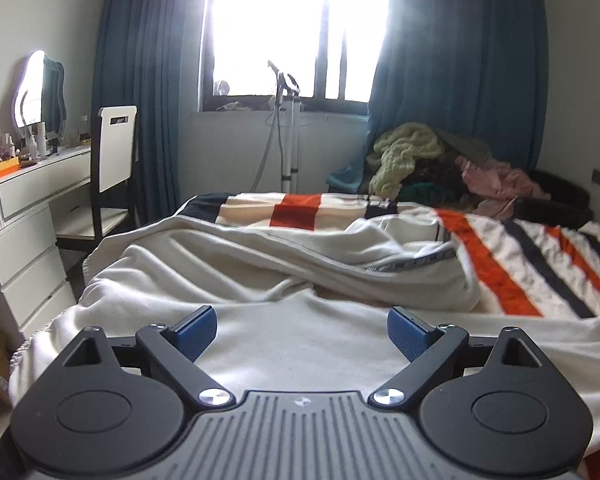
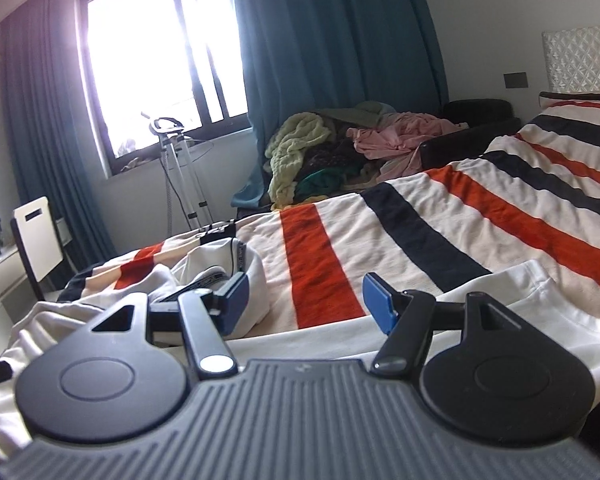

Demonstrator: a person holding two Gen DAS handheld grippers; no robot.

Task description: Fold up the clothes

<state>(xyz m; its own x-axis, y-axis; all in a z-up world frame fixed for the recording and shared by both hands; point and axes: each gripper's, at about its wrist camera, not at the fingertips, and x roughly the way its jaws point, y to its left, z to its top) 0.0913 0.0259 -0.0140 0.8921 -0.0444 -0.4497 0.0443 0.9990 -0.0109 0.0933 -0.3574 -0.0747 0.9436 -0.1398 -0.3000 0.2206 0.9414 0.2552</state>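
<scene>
A cream-white garment [image 1: 260, 264] lies rumpled on the striped bed cover [image 1: 540, 264], partly folded over itself with a grey-trimmed edge at the right. My left gripper [image 1: 302, 334] is open and empty, low over the flat near part of the garment. In the right wrist view the same garment [image 2: 228, 276] lies bunched at the left and a flat part [image 2: 500, 292] runs under the gripper. My right gripper [image 2: 306, 302] is open and empty, just above the garment's edge and the cover [image 2: 420, 224].
A pile of clothes [image 1: 440, 164] sits at the far side of the bed, also in the right wrist view [image 2: 340, 148]. A white dresser [image 1: 28, 240] and a chair [image 1: 114, 160] stand at the left. A garment steamer stand [image 1: 288, 120] is below the window.
</scene>
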